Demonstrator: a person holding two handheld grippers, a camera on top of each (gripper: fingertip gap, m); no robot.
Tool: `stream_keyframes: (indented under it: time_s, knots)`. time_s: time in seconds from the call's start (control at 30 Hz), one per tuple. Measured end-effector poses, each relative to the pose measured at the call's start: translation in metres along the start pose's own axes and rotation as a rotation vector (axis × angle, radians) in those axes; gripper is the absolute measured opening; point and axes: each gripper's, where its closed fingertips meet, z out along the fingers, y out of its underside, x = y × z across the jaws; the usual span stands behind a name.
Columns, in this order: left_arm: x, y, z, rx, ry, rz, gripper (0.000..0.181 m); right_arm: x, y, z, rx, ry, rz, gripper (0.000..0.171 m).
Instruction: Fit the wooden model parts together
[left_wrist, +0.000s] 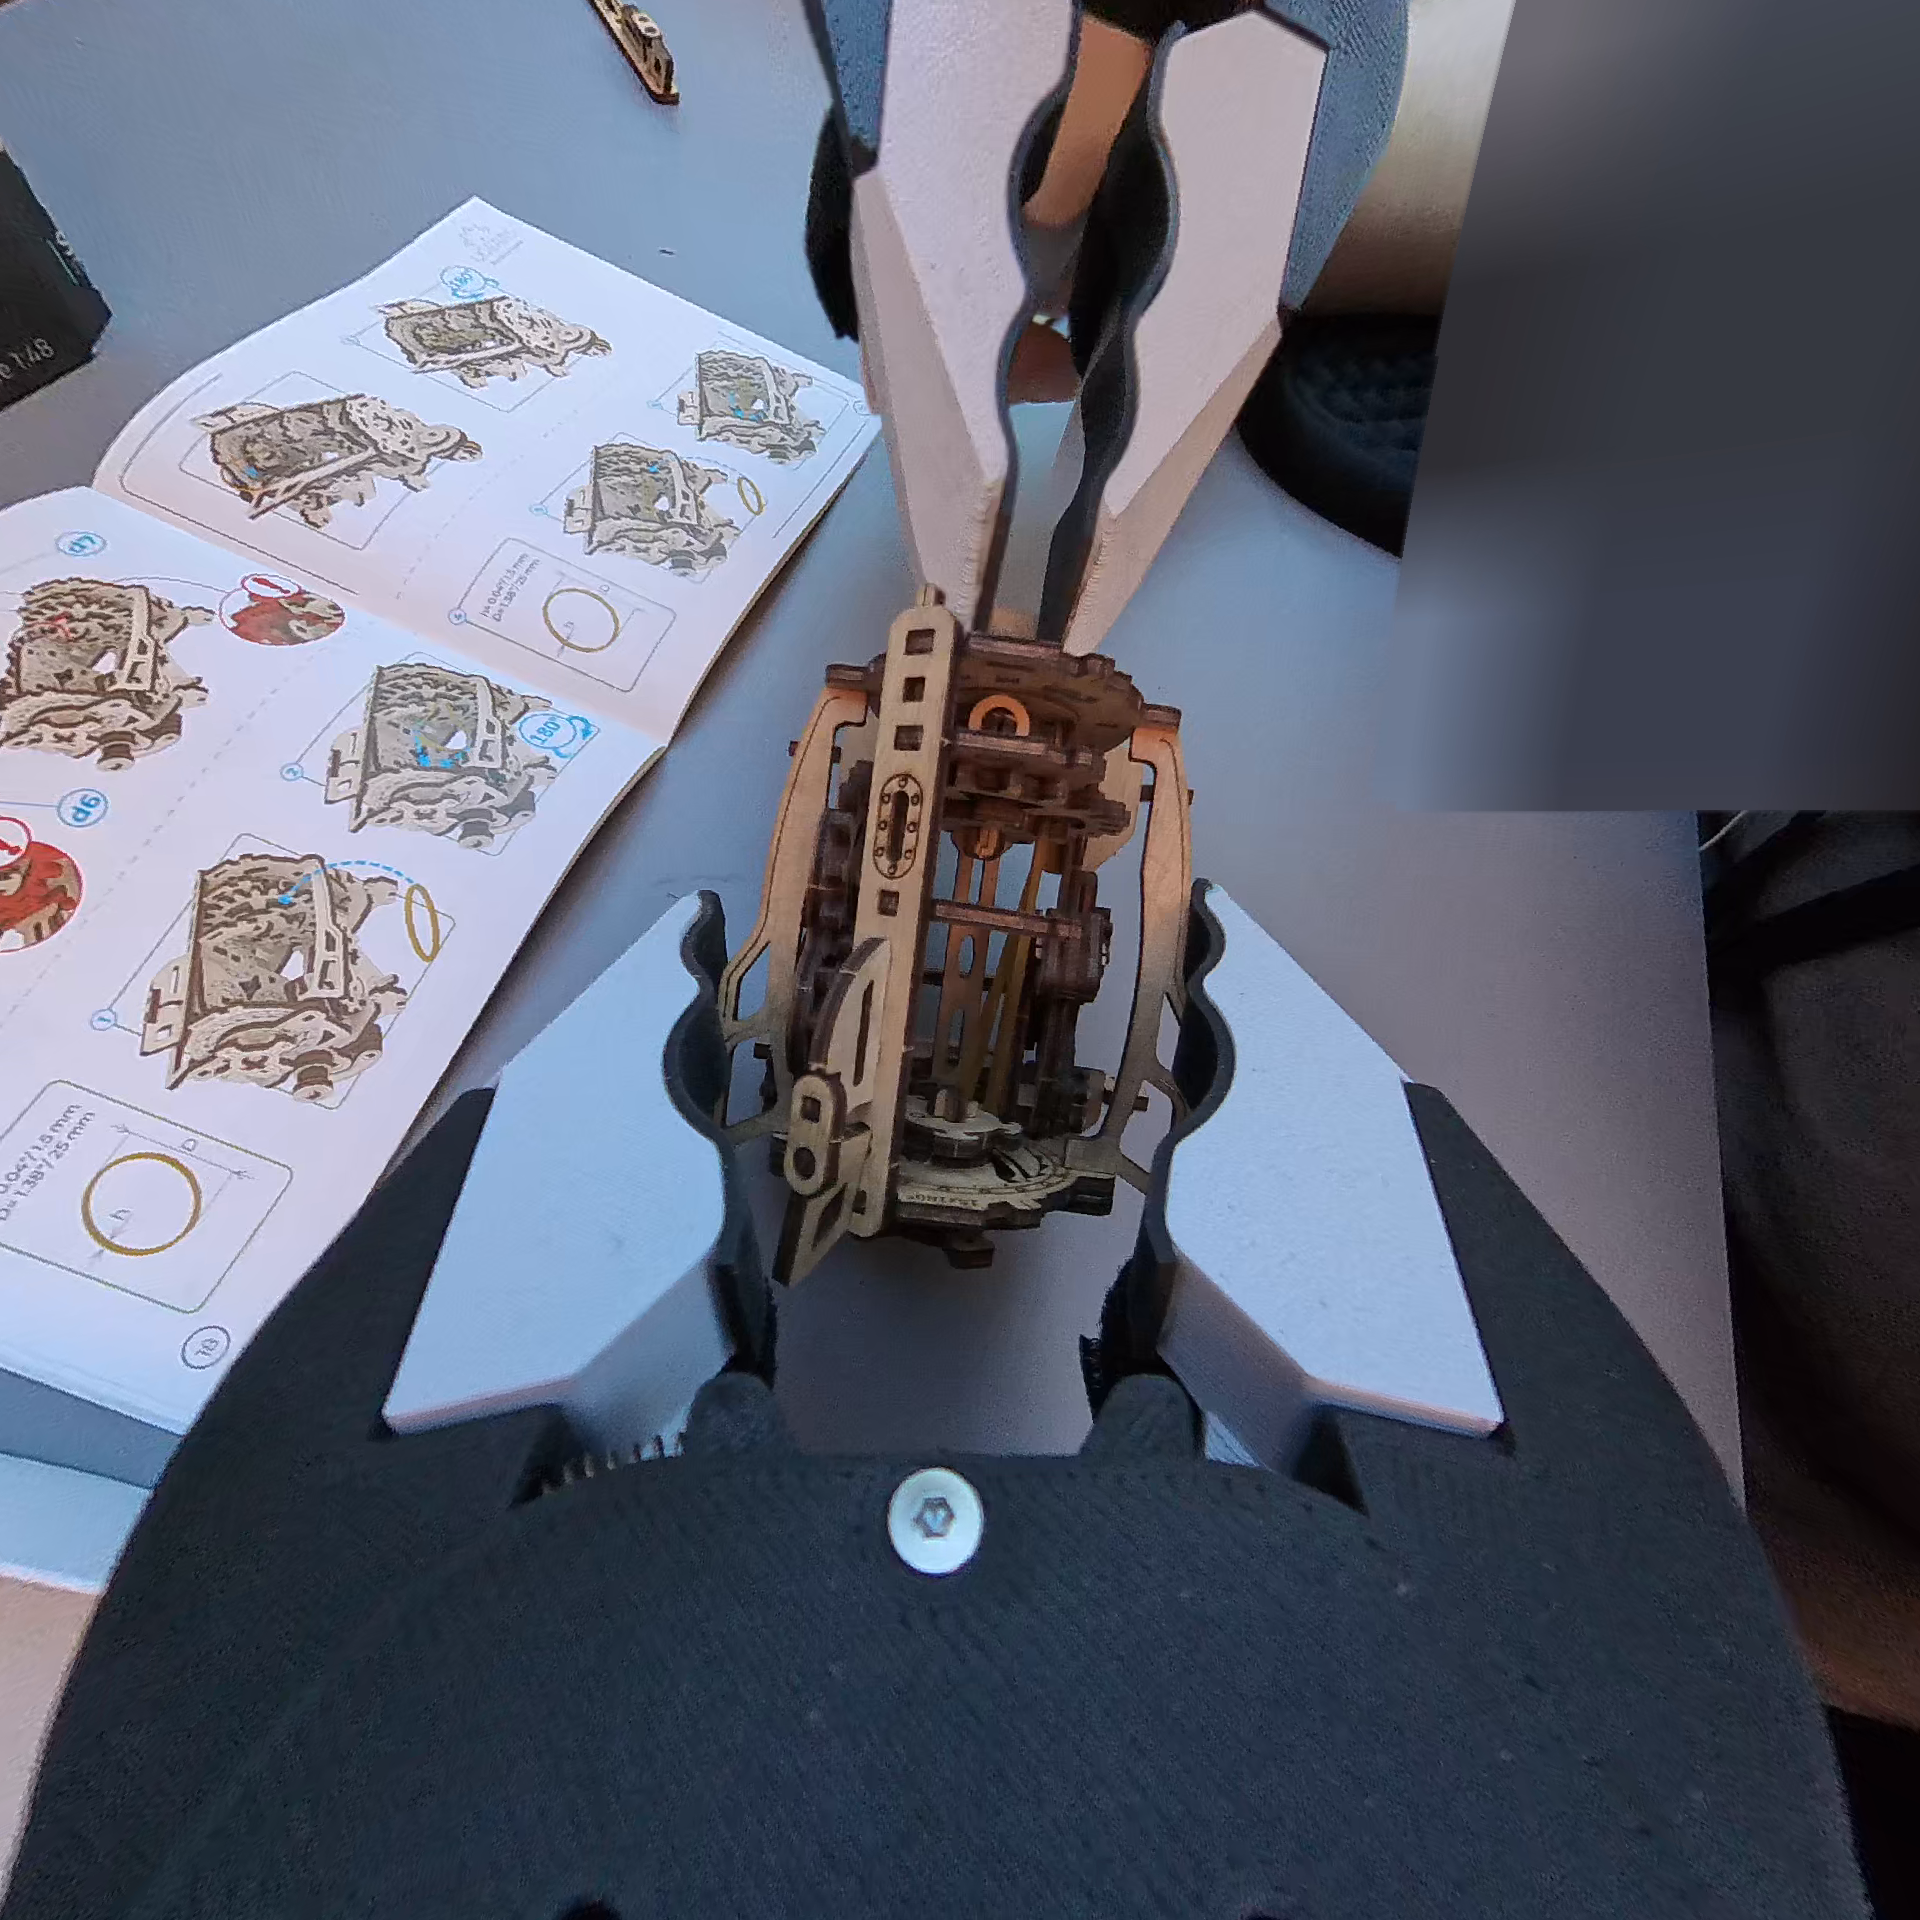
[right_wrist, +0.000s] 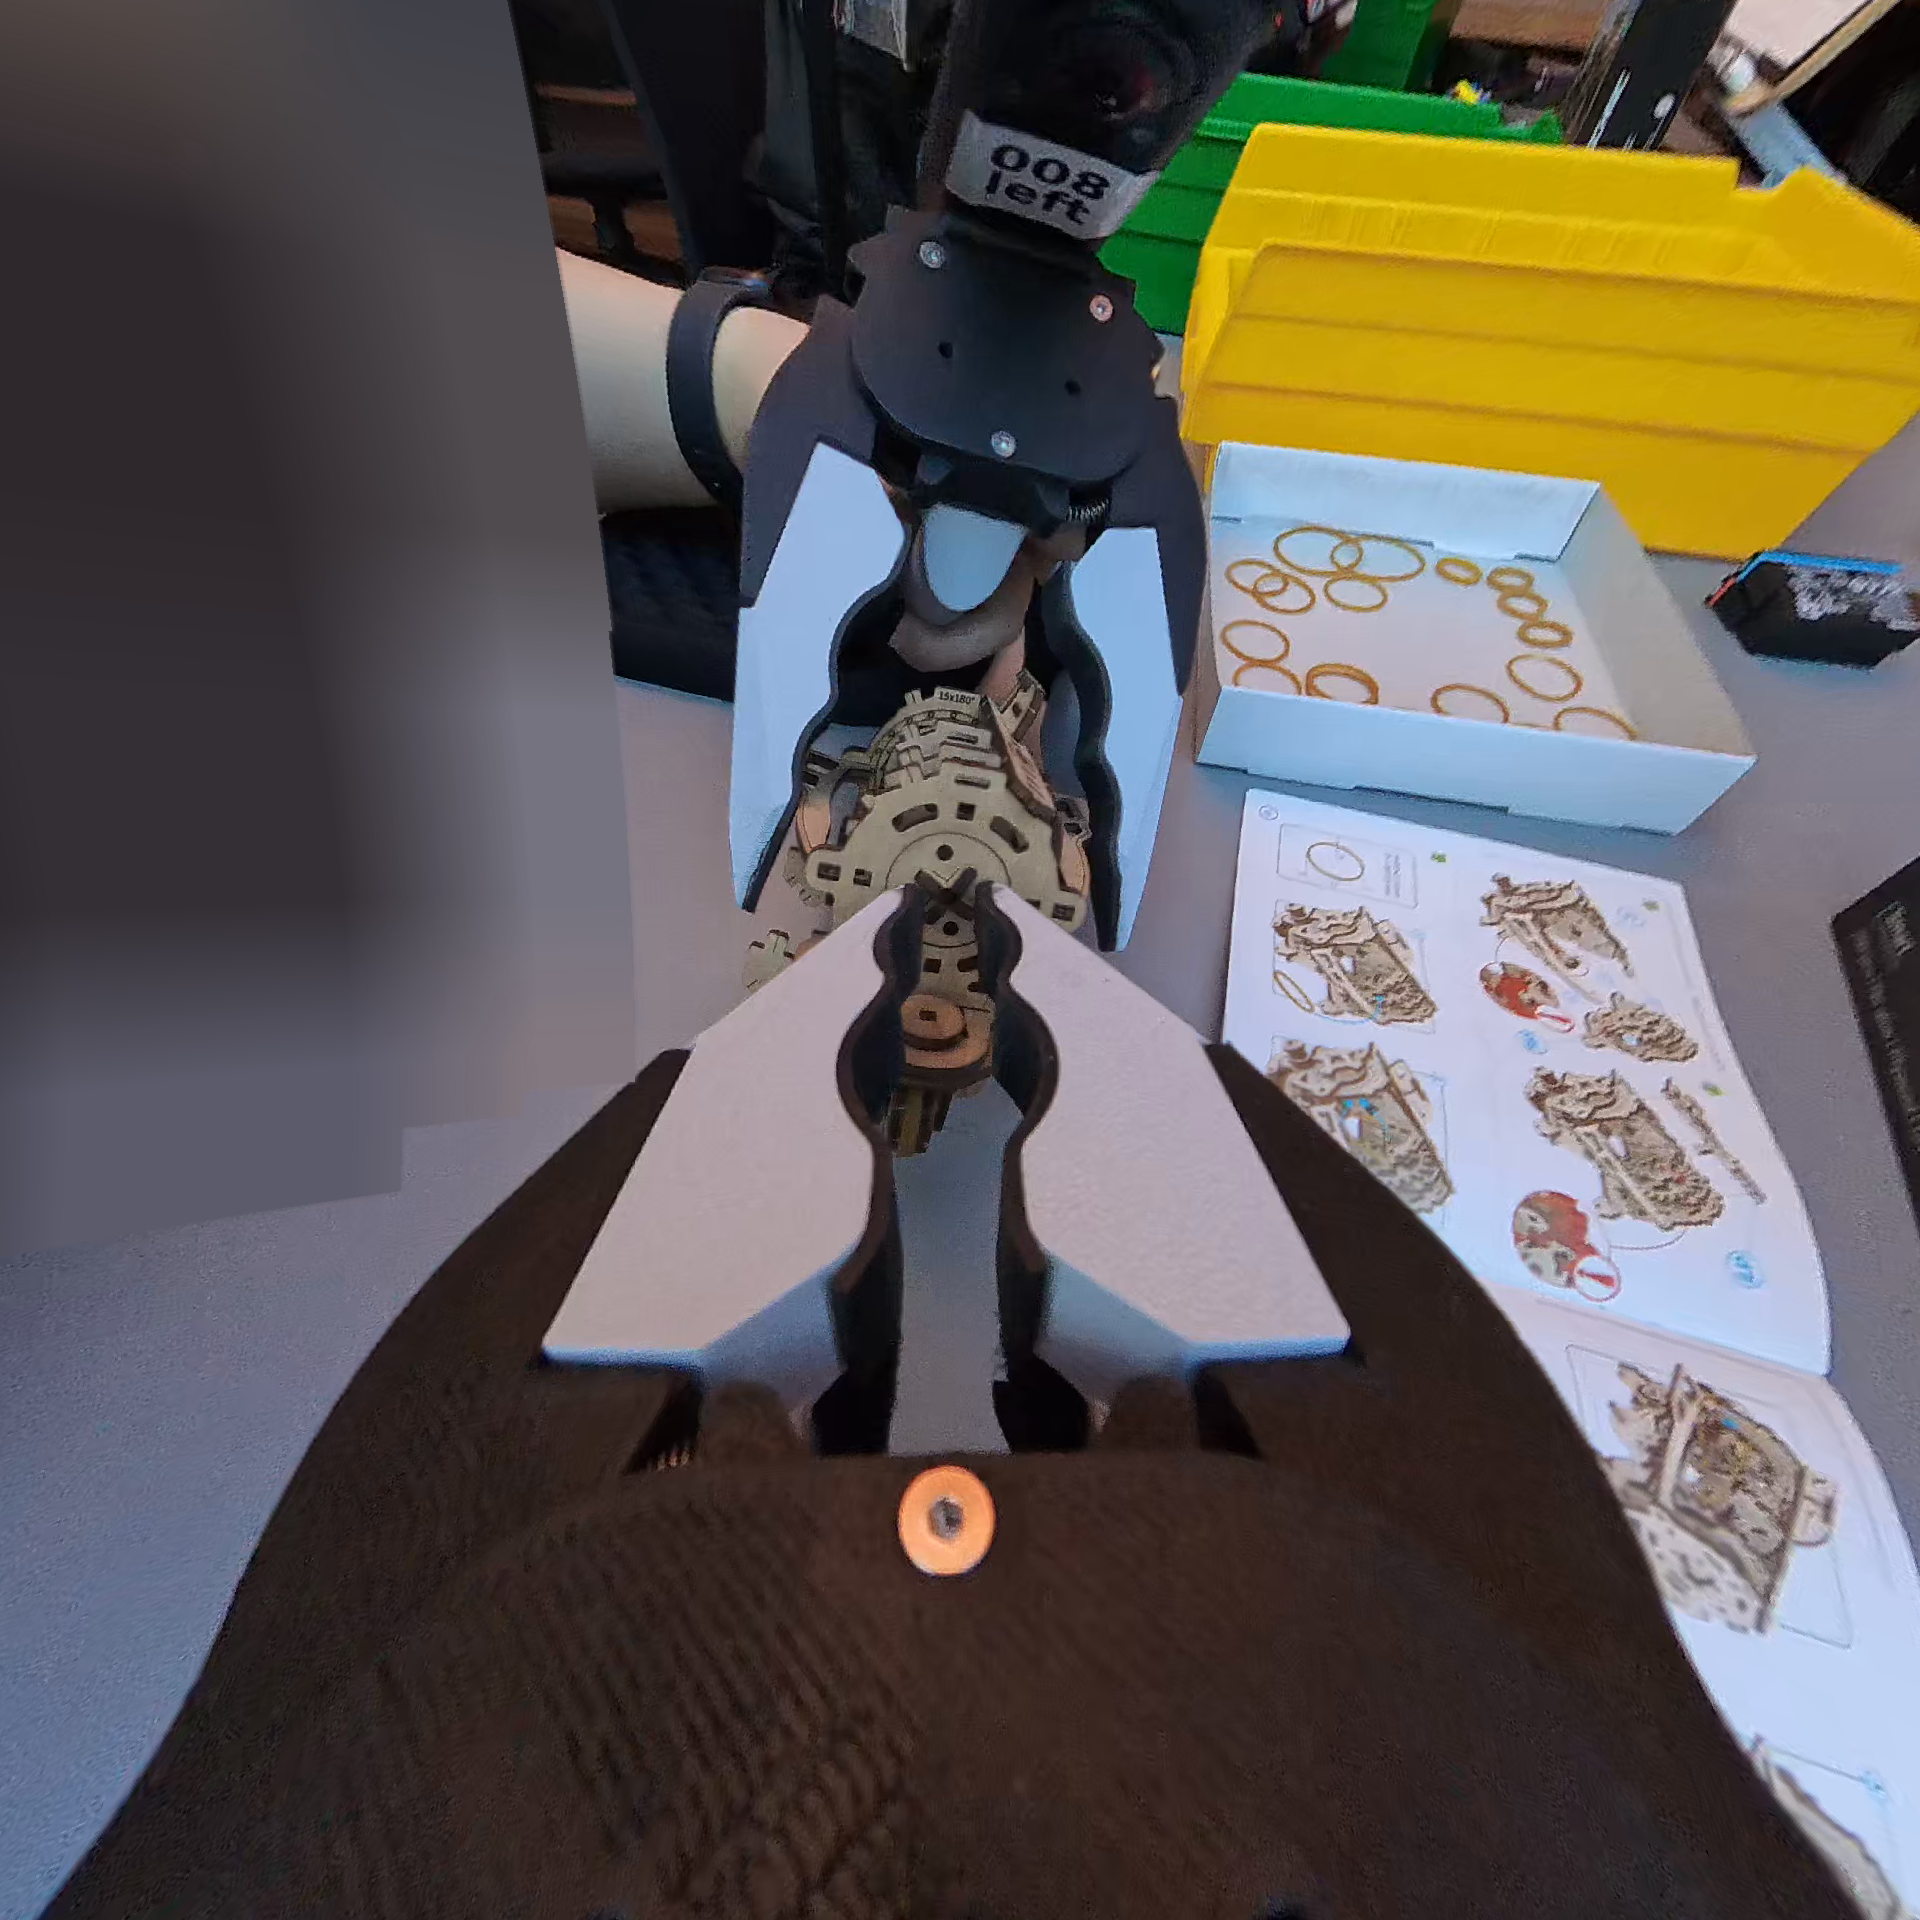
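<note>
Both grippers on wooden model (left_wrist: 940, 935) above desk (left_wrist: 1351, 1039), mid-frame.
Booklet (left_wrist: 343, 727) at 9 o'clock, print not copied. Left gripper (left_wrist: 951, 1049) fingers clamped on model's side frames; right gripper (right_wrist: 943, 904) at 12, fingers nearly together, pinching its top disc. Model likely light, stiff, fragile: grip solid frames, not gears.
</note>
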Motion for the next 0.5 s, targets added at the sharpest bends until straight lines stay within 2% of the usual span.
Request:
stream_keyframes:
  time_s: [0.4, 0.5]
  knots:
    - [0.0033, 0.0007, -0.0003, 0.011, 0.065, 0.005, 0.086, -0.004, -0.0026, 0.0016, -0.044, 0.025, -0.28, 0.006]
    - [0.0054, 0.0002, 0.0015, 0.002, 0.087, 0.024, 0.086, -0.0059, -0.0025, 0.0012, -0.052, 0.048, -0.407, 0.006]
